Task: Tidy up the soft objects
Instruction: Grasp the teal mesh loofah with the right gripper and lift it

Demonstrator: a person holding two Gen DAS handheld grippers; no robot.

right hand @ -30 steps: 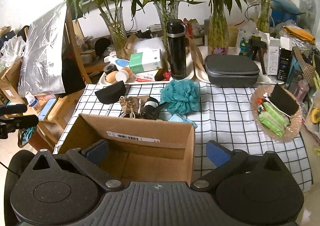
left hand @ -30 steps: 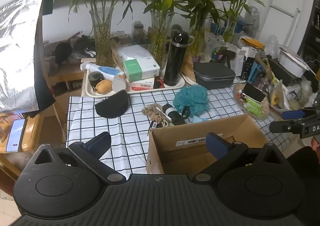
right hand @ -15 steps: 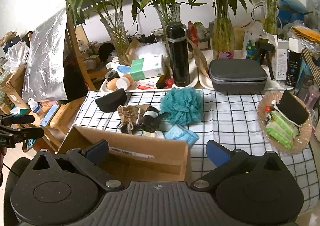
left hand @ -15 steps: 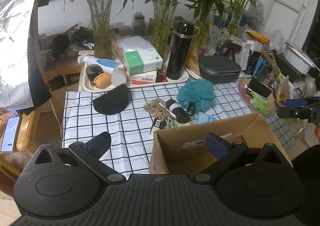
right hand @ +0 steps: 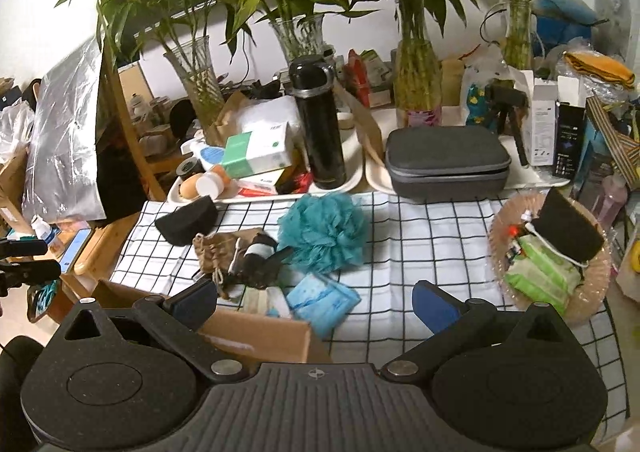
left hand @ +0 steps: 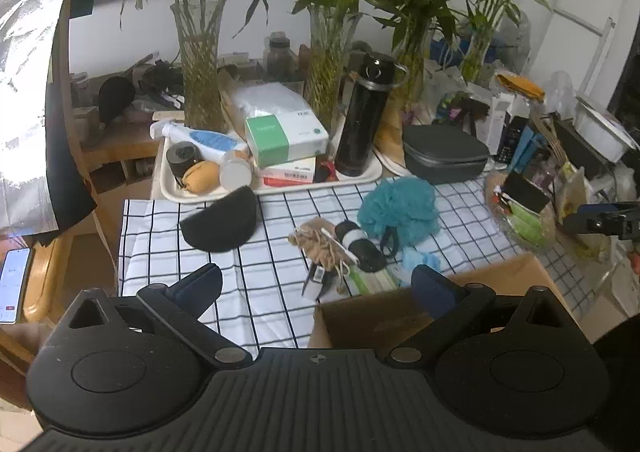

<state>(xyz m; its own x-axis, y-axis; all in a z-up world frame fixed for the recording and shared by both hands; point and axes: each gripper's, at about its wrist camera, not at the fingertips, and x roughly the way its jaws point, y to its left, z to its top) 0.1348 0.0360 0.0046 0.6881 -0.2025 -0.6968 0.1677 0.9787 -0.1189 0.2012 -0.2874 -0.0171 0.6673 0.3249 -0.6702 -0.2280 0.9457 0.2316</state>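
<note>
Left gripper (left hand: pixel 316 284): fingers spread, nothing held, hovering over the checked cloth (left hand: pixel 264 264). Ahead-left of it, black pouch (left hand: pixel 222 222); straight ahead, tan drawstring bag (left hand: pixel 320 244) heaped with rolled black item (left hand: pixel 358 246). Ahead-right, teal loofah (left hand: pixel 400 210). Cardboard box (left hand: pixel 400 316) under its right finger, likely the drop bin. Right gripper (right hand: pixel 316 306): fingers apart, empty, blue mask pack (right hand: pixel 320 302) just ahead.
</note>
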